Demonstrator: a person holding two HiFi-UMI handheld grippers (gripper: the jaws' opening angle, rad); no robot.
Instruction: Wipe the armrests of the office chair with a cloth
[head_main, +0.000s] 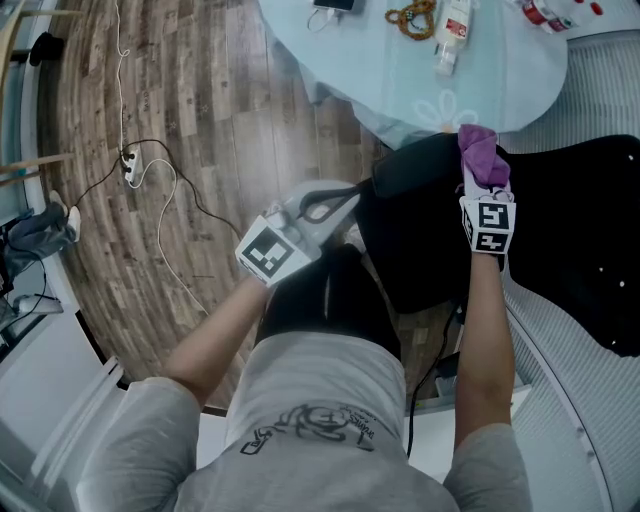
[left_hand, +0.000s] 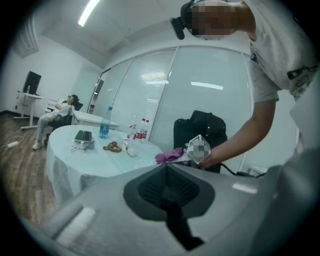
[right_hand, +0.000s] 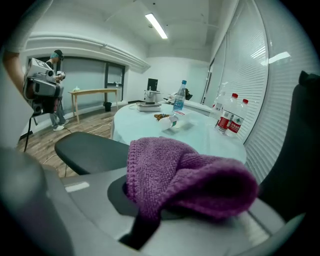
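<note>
My right gripper (head_main: 485, 192) is shut on a purple knitted cloth (head_main: 481, 155), which bunches over its jaws (right_hand: 190, 175) and hides the fingertips. It hangs above the black office chair, over the seat edge (head_main: 425, 235), with the backrest (head_main: 575, 235) to the right. In the right gripper view, a black padded armrest or seat edge (right_hand: 92, 150) lies to the left, just beyond the cloth. My left gripper (head_main: 345, 197) is shut with nothing in it, held left of the chair; its jaws (left_hand: 166, 166) point toward the right gripper and cloth (left_hand: 169, 156).
A round table with a pale cloth (head_main: 400, 70) stands just beyond the chair, carrying bottles (right_hand: 227, 120), a phone and beads. Cables (head_main: 150, 180) trail over the wood floor at left. A slatted glass wall (head_main: 590, 90) curves along the right. A person (left_hand: 55, 115) sits far off.
</note>
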